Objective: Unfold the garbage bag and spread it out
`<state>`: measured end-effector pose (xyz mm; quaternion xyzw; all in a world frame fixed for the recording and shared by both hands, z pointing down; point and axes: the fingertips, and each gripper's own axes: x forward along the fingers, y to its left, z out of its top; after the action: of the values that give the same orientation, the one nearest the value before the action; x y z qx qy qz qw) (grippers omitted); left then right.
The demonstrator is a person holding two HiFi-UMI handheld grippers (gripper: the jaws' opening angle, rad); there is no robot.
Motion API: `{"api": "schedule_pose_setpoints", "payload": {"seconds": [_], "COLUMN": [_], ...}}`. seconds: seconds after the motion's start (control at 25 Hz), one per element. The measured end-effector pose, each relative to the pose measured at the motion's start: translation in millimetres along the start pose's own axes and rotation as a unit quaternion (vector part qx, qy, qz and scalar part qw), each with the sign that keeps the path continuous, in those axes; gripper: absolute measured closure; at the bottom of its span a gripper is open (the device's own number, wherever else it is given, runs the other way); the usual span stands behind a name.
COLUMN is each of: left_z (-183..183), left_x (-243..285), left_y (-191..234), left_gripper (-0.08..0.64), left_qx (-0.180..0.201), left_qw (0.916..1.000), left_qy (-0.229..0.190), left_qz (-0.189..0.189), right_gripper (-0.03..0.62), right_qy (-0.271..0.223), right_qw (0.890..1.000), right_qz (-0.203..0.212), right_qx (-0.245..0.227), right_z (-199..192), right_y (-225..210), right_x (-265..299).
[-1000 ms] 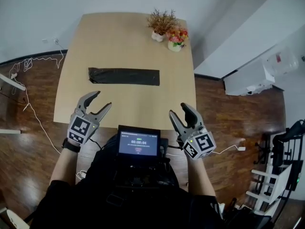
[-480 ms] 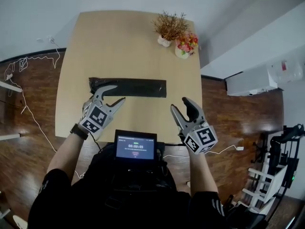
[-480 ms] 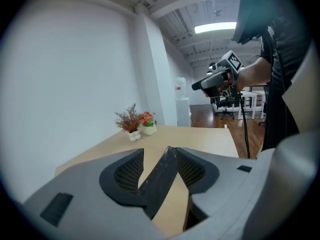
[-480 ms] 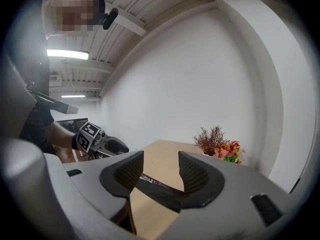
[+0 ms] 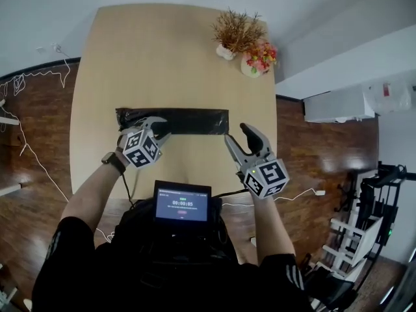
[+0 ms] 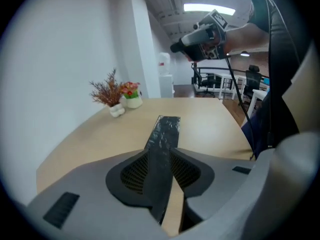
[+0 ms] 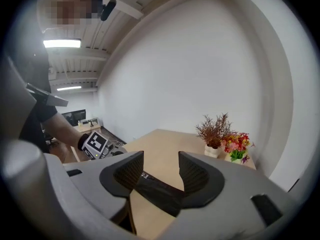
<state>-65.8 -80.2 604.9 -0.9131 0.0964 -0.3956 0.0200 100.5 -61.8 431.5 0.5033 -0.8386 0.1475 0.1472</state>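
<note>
Closing the left tool [image 6: 160,159] round the left end of the bag [image 5: 188,120], with the strip between the jaws but not yet pinched. Holding the right tool [image 5: 238,134] with jaws apart and empty, just beside the bag's right end. Barely begun, judging by the bag: a flat folded strip mid-frame across the tabletop [image 5: 169,57]. Gripping, unfolding and spreading all left to do.

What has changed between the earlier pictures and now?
The left gripper moved forward from the light wooden table's near edge to the left end of the folded black plastic garbage bag; its jaws are closing with that end between them, not yet clamped. The right gripper came forward to the bag's right end, jaws apart, holding nothing. The bag stayed flat and folded; the two small potted plants stayed too.
</note>
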Motion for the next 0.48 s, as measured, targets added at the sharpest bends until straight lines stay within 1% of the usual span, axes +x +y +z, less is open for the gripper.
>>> {"api": "schedule_pose_setpoints", "payload": {"seconds": [0.16, 0.32, 0.48], "left_z": [-18.0, -34.5, -47.0], "left_x": [26.8, 53.2, 76.1], "left_y": [-1.9, -6.5, -6.1], "left_gripper": [0.439, 0.44, 0.444], "left_qx": [-0.007, -0.021, -0.028], "left_qw": [0.9992, 0.9971, 0.9945], "left_qy": [0.03, 0.06, 0.086], "left_qz": [-0.024, -0.041, -0.054], "right_gripper": [0.365, 0.365, 0.365], "right_qy": [0.031, 0.06, 0.078], "right_qw": [0.999, 0.998, 0.996], "right_qz": [0.012, 0.031, 0.04], "right_qx": [-0.006, 0.007, 0.029], "right_z": [-19.6, -51.8, -74.2], "right_y": [2.4, 0.8, -9.2], "right_x": [23.5, 42.1, 59.5]}}
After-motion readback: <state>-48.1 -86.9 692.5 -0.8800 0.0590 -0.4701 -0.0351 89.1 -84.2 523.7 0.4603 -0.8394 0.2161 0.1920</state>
